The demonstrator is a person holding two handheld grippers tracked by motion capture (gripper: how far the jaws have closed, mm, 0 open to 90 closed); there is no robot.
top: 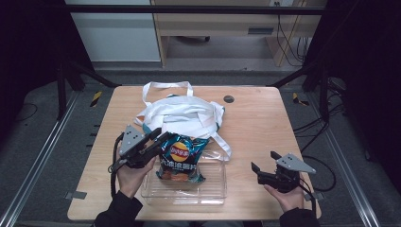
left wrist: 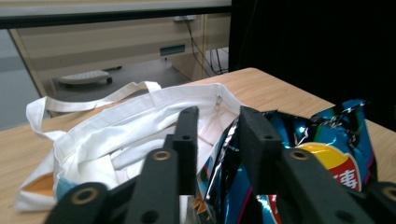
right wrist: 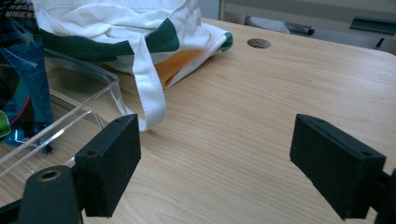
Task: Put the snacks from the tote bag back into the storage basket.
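Observation:
A blue chips bag [top: 182, 158] stands tilted in a clear plastic bin [top: 222, 189] near the table's front edge, its top leaning toward a white cloth tote bag [top: 184, 113] with green trim. My left gripper [top: 161, 137] sits at the chips bag's upper left corner. In the left gripper view the jaws [left wrist: 219, 126] stand apart with the crinkled edge of the chips bag [left wrist: 327, 140] between them, and the pads do not squeeze it. The tote bag [left wrist: 116, 126] lies just beyond. My right gripper [top: 265, 161] rests low at the front right, open [right wrist: 215, 135] over bare wood.
The wooden table [top: 265, 118] has a small round hole [top: 229, 99] at the back. The tote's strap [right wrist: 149, 88] trails beside the bin's rim [right wrist: 88, 93]. Dark frame posts flank the table, and cables lie on the floor to the right.

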